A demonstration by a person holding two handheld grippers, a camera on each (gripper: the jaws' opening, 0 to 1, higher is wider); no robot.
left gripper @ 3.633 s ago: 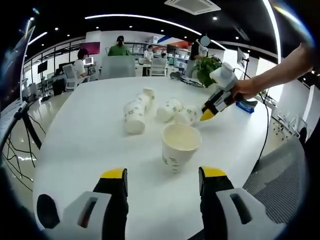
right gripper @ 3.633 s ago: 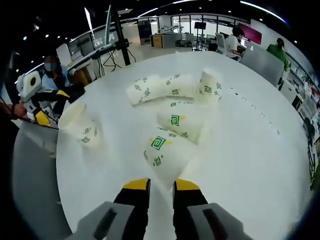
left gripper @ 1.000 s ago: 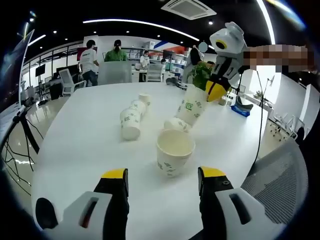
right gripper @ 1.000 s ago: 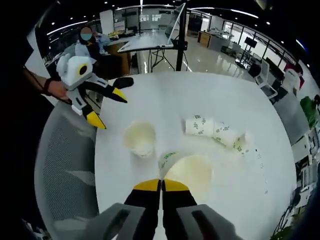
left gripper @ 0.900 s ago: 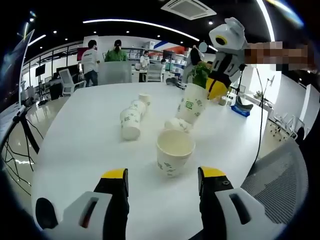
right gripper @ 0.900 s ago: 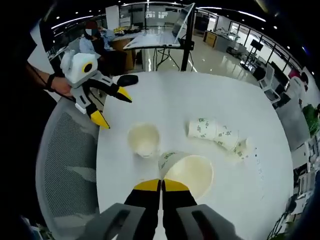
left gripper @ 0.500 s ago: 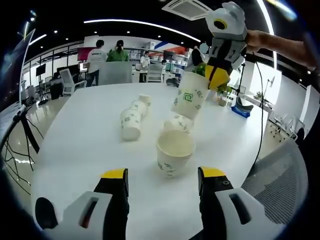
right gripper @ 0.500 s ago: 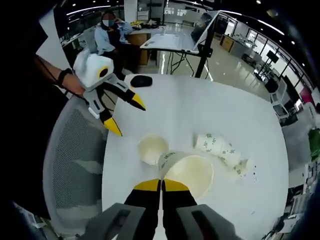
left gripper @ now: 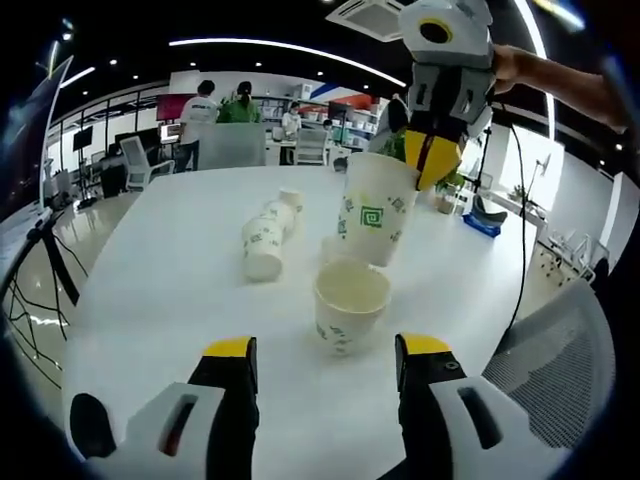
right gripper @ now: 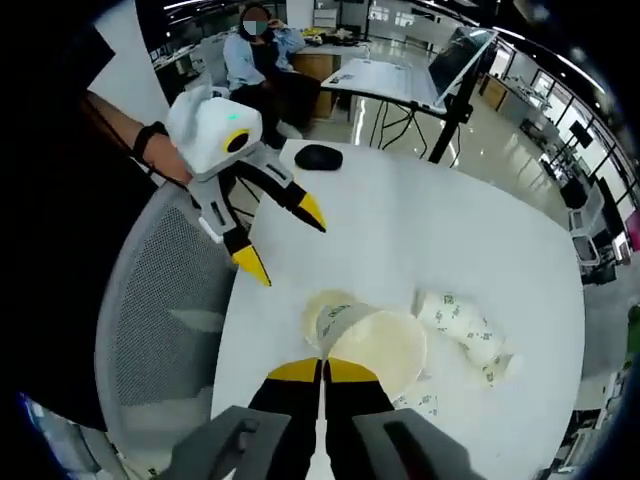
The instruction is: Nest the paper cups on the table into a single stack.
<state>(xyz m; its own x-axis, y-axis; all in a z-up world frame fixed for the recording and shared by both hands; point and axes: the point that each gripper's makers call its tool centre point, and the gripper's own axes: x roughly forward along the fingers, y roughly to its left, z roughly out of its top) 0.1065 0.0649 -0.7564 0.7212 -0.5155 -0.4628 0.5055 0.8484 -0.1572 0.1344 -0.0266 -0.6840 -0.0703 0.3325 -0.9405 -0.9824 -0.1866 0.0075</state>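
Observation:
An upright paper cup [left gripper: 350, 305] stands on the white round table [left gripper: 150, 270] just ahead of my left gripper [left gripper: 328, 350], which is open with nothing between its jaws. My right gripper [left gripper: 437, 165] is shut on the rim of a second cup [left gripper: 375, 222], hanging it mouth-up just above and behind the upright one. In the right gripper view my right gripper [right gripper: 322, 370] pinches that held cup [right gripper: 378, 345], which partly covers the upright cup [right gripper: 322, 303]. The open left gripper [right gripper: 285, 242] hovers at the table's [right gripper: 400, 230] edge.
A nested row of cups [left gripper: 268, 235] lies on its side at mid-table, seen also as lying cups [right gripper: 465, 330]. One more cup [right gripper: 415, 403] lies close by. A black mouse [right gripper: 320, 156] sits at the far edge, a mesh chair [right gripper: 160, 330] beside the table.
My right gripper has carried its cup off the table, nearer and to the left, until it hangs over the upright cup. The left gripper has stayed open and still.

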